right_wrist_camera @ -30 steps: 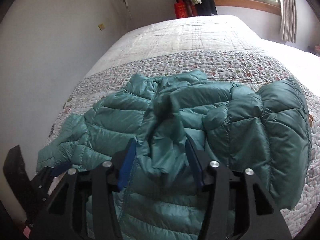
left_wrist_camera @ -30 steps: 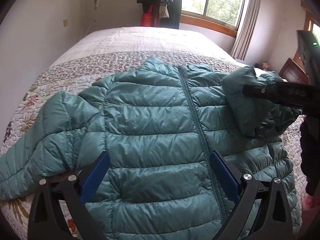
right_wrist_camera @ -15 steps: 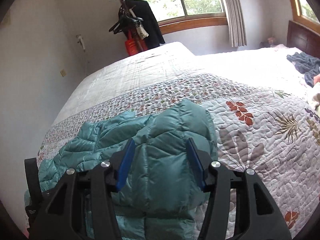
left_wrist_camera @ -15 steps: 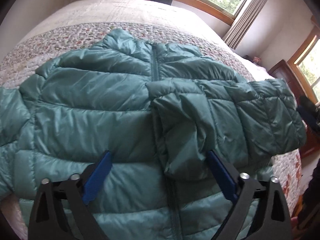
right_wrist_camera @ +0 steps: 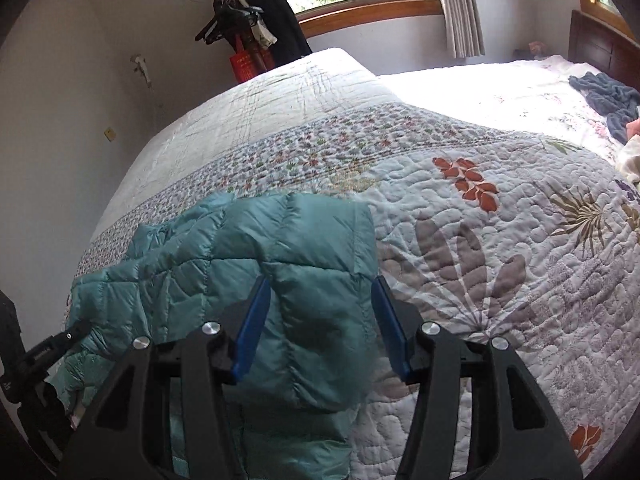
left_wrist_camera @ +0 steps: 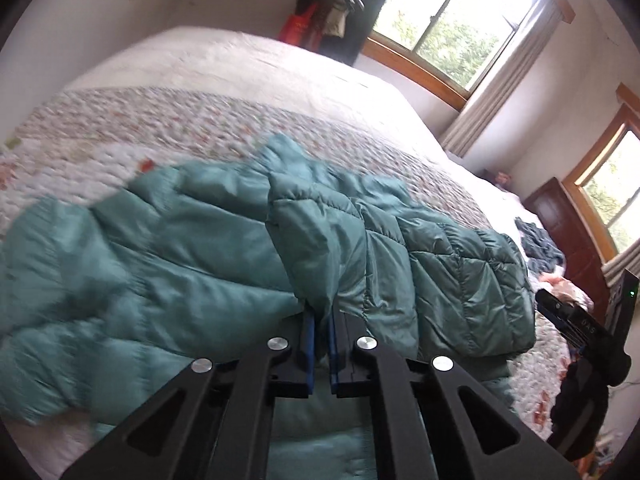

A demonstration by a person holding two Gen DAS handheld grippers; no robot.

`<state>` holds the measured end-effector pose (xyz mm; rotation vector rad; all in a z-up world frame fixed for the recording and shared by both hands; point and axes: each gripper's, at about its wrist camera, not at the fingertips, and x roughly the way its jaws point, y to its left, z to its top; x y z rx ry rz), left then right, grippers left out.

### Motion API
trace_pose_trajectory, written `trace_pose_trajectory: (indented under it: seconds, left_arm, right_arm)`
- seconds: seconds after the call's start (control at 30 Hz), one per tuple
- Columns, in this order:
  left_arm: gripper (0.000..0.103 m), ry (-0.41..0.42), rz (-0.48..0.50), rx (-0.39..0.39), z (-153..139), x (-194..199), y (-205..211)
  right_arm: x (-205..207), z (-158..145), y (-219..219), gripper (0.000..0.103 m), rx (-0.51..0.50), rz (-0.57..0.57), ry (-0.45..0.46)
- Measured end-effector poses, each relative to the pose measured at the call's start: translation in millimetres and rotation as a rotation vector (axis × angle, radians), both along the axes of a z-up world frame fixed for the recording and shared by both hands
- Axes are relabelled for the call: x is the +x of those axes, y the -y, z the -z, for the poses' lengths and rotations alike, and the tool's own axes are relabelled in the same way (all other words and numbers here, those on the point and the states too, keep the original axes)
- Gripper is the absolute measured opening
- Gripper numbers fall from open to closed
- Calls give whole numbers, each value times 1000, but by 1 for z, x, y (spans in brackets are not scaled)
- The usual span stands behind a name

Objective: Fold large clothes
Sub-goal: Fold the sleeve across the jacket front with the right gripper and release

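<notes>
A teal quilted puffer jacket (left_wrist_camera: pixel 160 264) lies front up on the bed. Its right sleeve (left_wrist_camera: pixel 440 272) is folded across the chest. My left gripper (left_wrist_camera: pixel 321 314) is shut on the end of that folded sleeve, with teal fabric pinched between the blue pads. My right gripper (right_wrist_camera: pixel 321 284) hovers open over the jacket's folded right side (right_wrist_camera: pixel 304 248), and its blue pads (right_wrist_camera: pixel 252 332) hold nothing. Its black body shows at the right edge of the left wrist view, and the left gripper's body (right_wrist_camera: pixel 40 356) at the left edge of the right wrist view.
The floral quilt (right_wrist_camera: pixel 480 240) covers a wide bed, bare to the right of the jacket. A grey-blue cloth (right_wrist_camera: pixel 608 96) lies near the dark wooden headboard (right_wrist_camera: pixel 600 52). A coat rack (right_wrist_camera: pixel 256 20) with dark clothes stands by the window. A white wall (right_wrist_camera: pixel 60 120) runs along the left.
My left gripper was open over the jacket and has shut on the end of the folded sleeve. The right gripper stays open and has shifted slightly over the jacket's right side.
</notes>
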<state>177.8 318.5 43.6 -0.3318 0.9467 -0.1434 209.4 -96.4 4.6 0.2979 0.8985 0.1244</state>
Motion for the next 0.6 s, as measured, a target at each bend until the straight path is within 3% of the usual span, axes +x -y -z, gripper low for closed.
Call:
trace_pose_trajectory:
  seconds: [0.23, 0.37, 0.5, 0.6]
  left_arm:
    - [7, -109, -35, 57, 35, 10, -33]
    - [17, -113, -23, 87, 51, 9, -36]
    - [20, -74, -45, 127, 34, -1, -36]
    - [27, 37, -67, 150, 1, -15, -33]
  right_arm:
    - [15, 43, -26, 49, -76, -31, -141]
    - [18, 55, -29, 49, -92, -36, -171]
    - [11, 36, -27, 49, -102, -18, -147]
    - [-4, 2, -28, 49, -70, -23, -54]
